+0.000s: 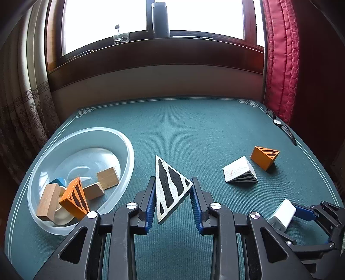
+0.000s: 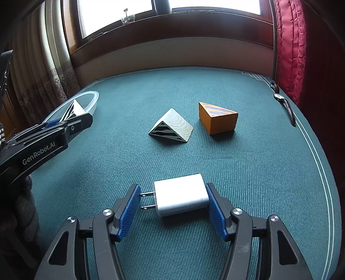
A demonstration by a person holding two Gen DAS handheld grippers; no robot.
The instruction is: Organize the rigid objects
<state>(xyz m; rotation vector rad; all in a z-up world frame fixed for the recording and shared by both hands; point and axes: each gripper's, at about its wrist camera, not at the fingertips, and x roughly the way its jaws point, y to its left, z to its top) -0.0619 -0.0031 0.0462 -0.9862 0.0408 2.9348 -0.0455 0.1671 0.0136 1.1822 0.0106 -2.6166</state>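
My left gripper (image 1: 173,183) is shut on a white wedge with black stripes (image 1: 170,189), held upright just right of the clear plastic bowl (image 1: 129,155). In the bowl lie an orange striped wedge (image 1: 75,198), several plain wooden blocks (image 1: 107,178) and a blue piece (image 1: 58,181). My right gripper (image 2: 172,189) is shut on a white plug charger (image 2: 181,195) low over the green cloth, with the prongs against its left pad. Farther back rest a second white striped wedge (image 2: 172,126) and an orange striped wedge (image 2: 217,118). The right wrist view shows the left gripper (image 2: 71,120) beside the bowl.
The table carries a green cloth with a white border (image 2: 323,172). A wristwatch (image 2: 282,101) lies at the far right edge beside a red quilted curtain (image 2: 289,53). Patterned curtains hang at the left. A dark flask (image 1: 160,19) and a glass (image 1: 121,38) stand on the windowsill.
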